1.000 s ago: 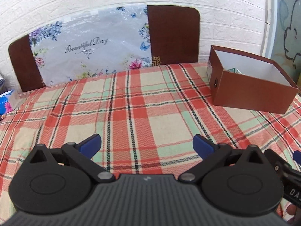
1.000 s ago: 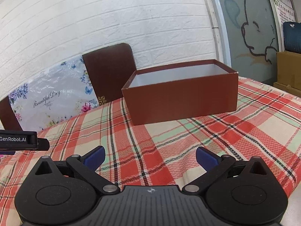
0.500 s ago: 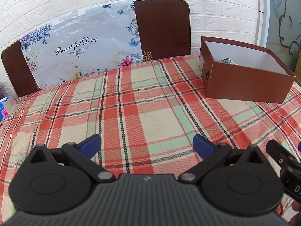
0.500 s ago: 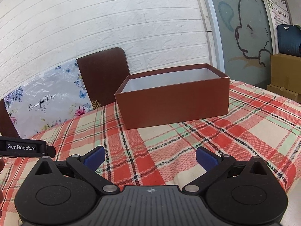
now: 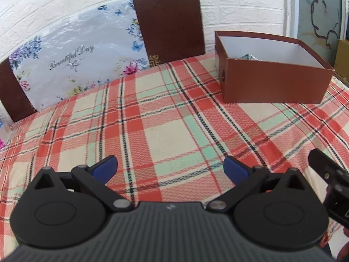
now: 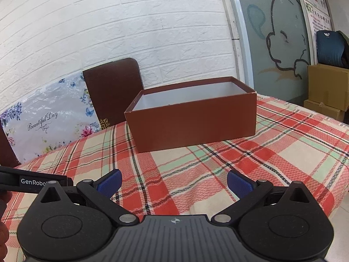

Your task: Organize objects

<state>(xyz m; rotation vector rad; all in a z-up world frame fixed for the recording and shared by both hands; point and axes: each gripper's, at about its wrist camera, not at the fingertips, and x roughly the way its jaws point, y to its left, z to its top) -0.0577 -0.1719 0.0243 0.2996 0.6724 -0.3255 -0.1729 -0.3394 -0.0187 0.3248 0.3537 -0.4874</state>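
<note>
An open brown box (image 5: 274, 83) with a white inside stands on the plaid tablecloth (image 5: 165, 131) at the far right; a bit of a greenish object (image 5: 248, 56) shows inside it. In the right wrist view the box (image 6: 194, 124) stands ahead, and what is inside it is hidden. My left gripper (image 5: 170, 167) is open and empty over the cloth. My right gripper (image 6: 174, 182) is open and empty, nearer the box.
A brown chair (image 5: 170, 26) with a floral plastic bag (image 5: 74, 59) stands behind the table against the white brick wall. A small blue packet (image 5: 3, 133) lies at the left edge. Cardboard boxes (image 6: 327, 91) are stacked beyond the table at the right.
Both grippers have pulled back and swung slightly, so the box sits further right and farther in the left view. Both stay open and empty.
</note>
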